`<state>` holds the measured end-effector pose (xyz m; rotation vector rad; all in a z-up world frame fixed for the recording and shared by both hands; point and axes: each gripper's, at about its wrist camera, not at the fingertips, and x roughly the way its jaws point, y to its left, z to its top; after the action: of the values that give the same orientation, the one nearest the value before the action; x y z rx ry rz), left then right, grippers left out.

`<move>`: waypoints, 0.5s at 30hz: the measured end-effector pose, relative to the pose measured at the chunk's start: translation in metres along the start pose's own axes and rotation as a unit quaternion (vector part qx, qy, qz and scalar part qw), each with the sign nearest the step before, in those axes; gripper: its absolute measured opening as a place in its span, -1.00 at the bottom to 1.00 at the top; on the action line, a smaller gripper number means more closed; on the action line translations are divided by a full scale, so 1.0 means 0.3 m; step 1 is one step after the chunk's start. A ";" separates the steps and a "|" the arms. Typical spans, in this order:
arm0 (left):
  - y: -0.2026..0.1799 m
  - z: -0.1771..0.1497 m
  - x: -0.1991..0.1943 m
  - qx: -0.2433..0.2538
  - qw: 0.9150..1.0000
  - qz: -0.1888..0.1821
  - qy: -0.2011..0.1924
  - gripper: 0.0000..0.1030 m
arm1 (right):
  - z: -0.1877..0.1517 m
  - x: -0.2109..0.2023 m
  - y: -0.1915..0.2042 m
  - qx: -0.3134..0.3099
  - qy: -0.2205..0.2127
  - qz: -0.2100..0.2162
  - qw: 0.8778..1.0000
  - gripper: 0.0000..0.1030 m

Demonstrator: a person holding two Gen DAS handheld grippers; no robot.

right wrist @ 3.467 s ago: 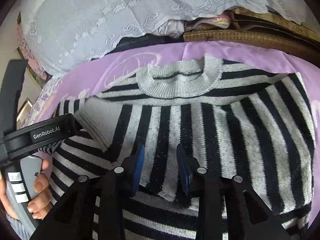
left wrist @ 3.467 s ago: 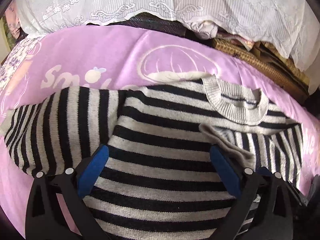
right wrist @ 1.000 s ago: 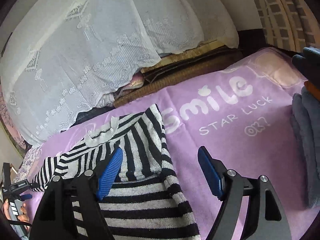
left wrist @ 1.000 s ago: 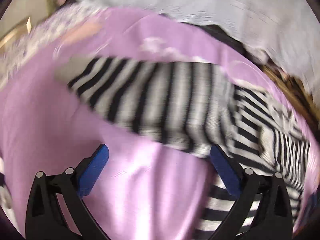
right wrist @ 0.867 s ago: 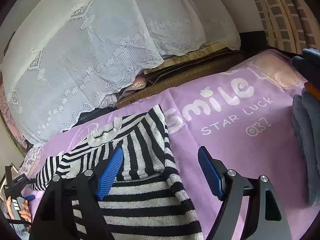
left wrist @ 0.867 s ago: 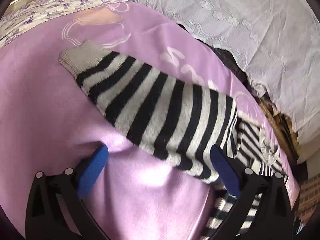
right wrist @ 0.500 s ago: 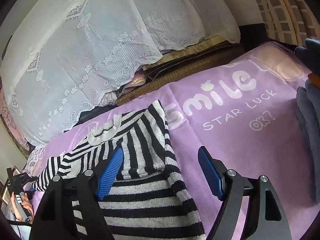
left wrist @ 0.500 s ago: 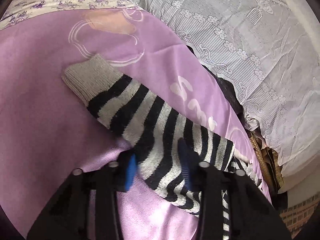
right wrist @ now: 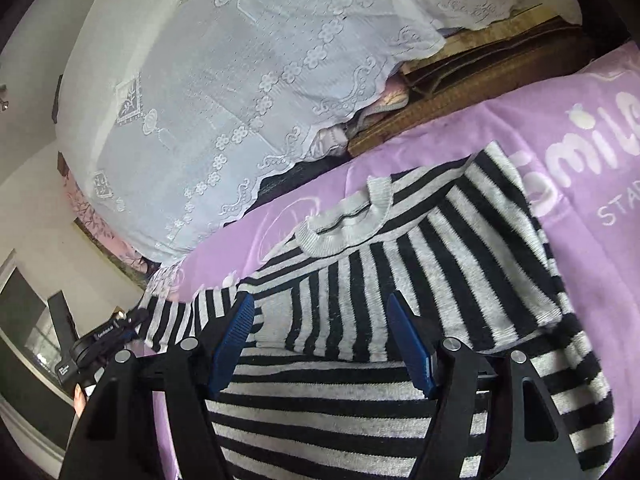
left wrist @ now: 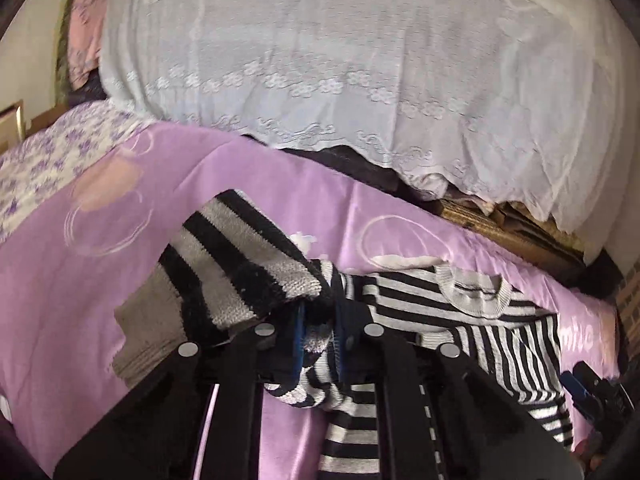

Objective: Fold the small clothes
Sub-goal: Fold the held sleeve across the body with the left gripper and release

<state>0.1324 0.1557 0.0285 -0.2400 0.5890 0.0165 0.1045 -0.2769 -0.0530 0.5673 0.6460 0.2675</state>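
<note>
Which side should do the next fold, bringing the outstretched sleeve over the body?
Left. The left hand-held gripper is already shut on the sleeve, lifted off the purple blanket. The right hand-held gripper hangs over the sweater body, jaws closing with no cloth pinched.

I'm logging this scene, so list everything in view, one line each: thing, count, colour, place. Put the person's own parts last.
striped sweater: one, black and grey, lying on the purple blanket, one sleeve already folded across its front.
sleeve: one, black and grey with a grey cuff, lifted off the blanket, pinched in the left gripper.
purple blanket: one, lilac with white lettering, spread under the sweater.
lace cloth: one, white, draped over a heap behind the blanket.
floral sheet: one, white and purple, at the blanket's far left.
left gripper: one, black with blue pads, shut on the sleeve.
right gripper: one, black with blue pads, over the sweater's body, jaws closing, pads not pressing cloth.
</note>
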 end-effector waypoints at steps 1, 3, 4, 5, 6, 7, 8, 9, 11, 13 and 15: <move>-0.046 -0.001 -0.010 0.022 1.000 -0.007 -0.004 -0.80 | -0.002 0.005 -0.005 0.002 0.002 0.000 1.000 0.35; -0.141 -0.007 -0.022 0.057 0.998 -0.027 -0.006 -0.80 | -0.002 0.008 -0.019 0.013 0.007 0.008 1.000 0.35; -0.183 -0.012 -0.021 0.069 0.997 -0.038 -0.004 -0.80 | -0.002 0.013 -0.024 0.018 0.011 0.014 1.000 0.35; -0.217 -0.018 -0.018 0.078 0.996 -0.047 -0.001 -0.80 | -0.002 0.017 -0.031 0.021 0.014 0.019 0.999 0.35; -0.259 -0.028 -0.010 0.088 0.995 -0.054 0.002 -0.80 | -0.004 0.023 -0.036 0.024 0.018 0.023 0.999 0.36; -0.297 -0.042 0.001 0.098 0.993 -0.058 0.007 -0.80 | -0.007 0.031 -0.042 0.027 0.023 0.028 0.999 0.36; -0.339 -0.061 0.017 0.110 0.992 -0.062 0.015 -0.80 | -0.009 0.038 -0.048 0.030 0.029 0.033 0.999 0.36; -0.369 -0.079 0.030 0.118 0.991 -0.066 0.021 -0.80 | -0.013 0.046 -0.054 0.036 0.036 0.038 0.998 0.36; -0.429 -0.131 0.067 0.133 0.987 -0.077 0.040 -0.80 | -0.018 0.058 -0.064 0.045 0.046 0.045 0.997 0.36; -0.471 -0.183 0.098 0.141 0.984 -0.090 0.060 -0.80 | -0.018 0.064 -0.071 0.050 0.049 0.047 0.996 0.36; -0.510 -0.249 0.136 0.160 0.978 -0.100 0.085 -0.79 | -0.017 0.068 -0.076 0.054 0.051 0.046 0.996 0.36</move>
<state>0.1381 -0.0124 -0.0205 0.0137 0.7248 -0.2932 0.1186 -0.2854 -0.0794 0.6906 0.7368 0.3504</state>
